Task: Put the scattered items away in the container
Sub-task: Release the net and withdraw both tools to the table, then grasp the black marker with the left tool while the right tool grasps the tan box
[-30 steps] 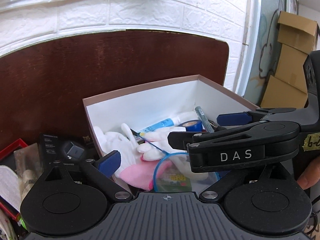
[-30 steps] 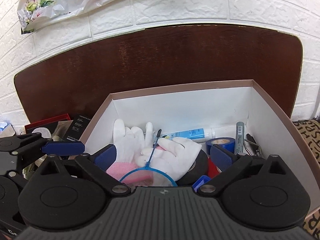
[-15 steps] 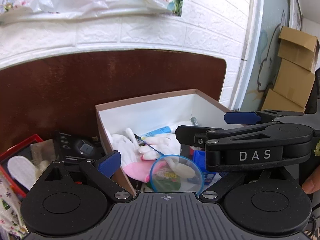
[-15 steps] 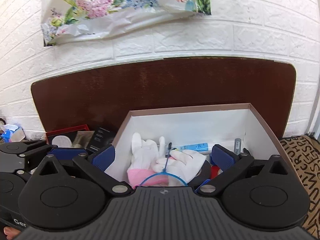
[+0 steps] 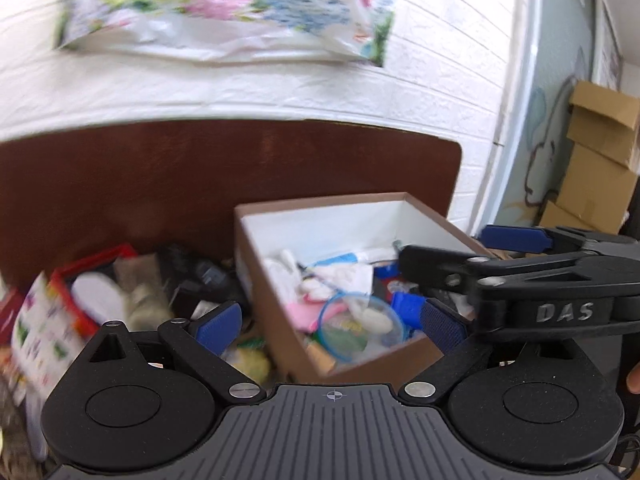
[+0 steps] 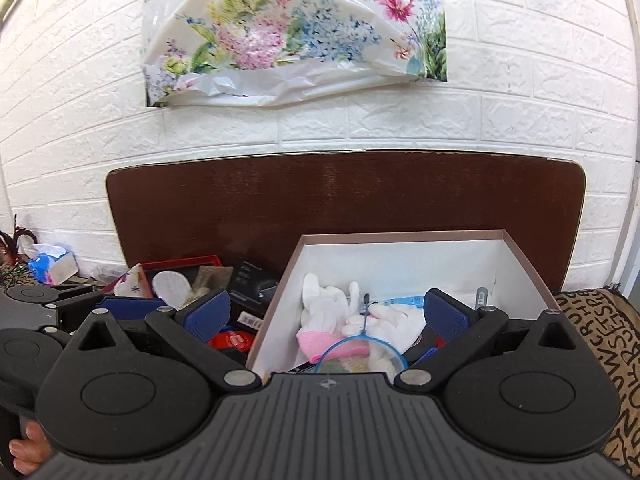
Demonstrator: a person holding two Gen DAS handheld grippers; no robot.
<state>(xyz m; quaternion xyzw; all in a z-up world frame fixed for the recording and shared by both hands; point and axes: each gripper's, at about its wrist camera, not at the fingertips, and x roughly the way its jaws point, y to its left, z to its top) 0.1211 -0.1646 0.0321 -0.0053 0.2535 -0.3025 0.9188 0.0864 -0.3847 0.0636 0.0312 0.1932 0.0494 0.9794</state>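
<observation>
Dark brown bench (image 6: 344, 200) against white brick wall (image 6: 400, 128). Cardboard box (image 6: 400, 262) sits right, holding white gloves (image 6: 332, 312), a blue-rimmed net (image 6: 360, 354) and a tube. Loose clutter, including a red tray (image 6: 180, 264), lies left of it. Left gripper (image 5: 330, 322) and right gripper (image 6: 326, 316): fingers apart, empty, near the box's front.

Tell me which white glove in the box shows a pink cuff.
The left white glove, the one nearer the box's left wall, fingers pointing at the back wall: its pink cuff shows at the near end. The right glove shows no cuff.
</observation>
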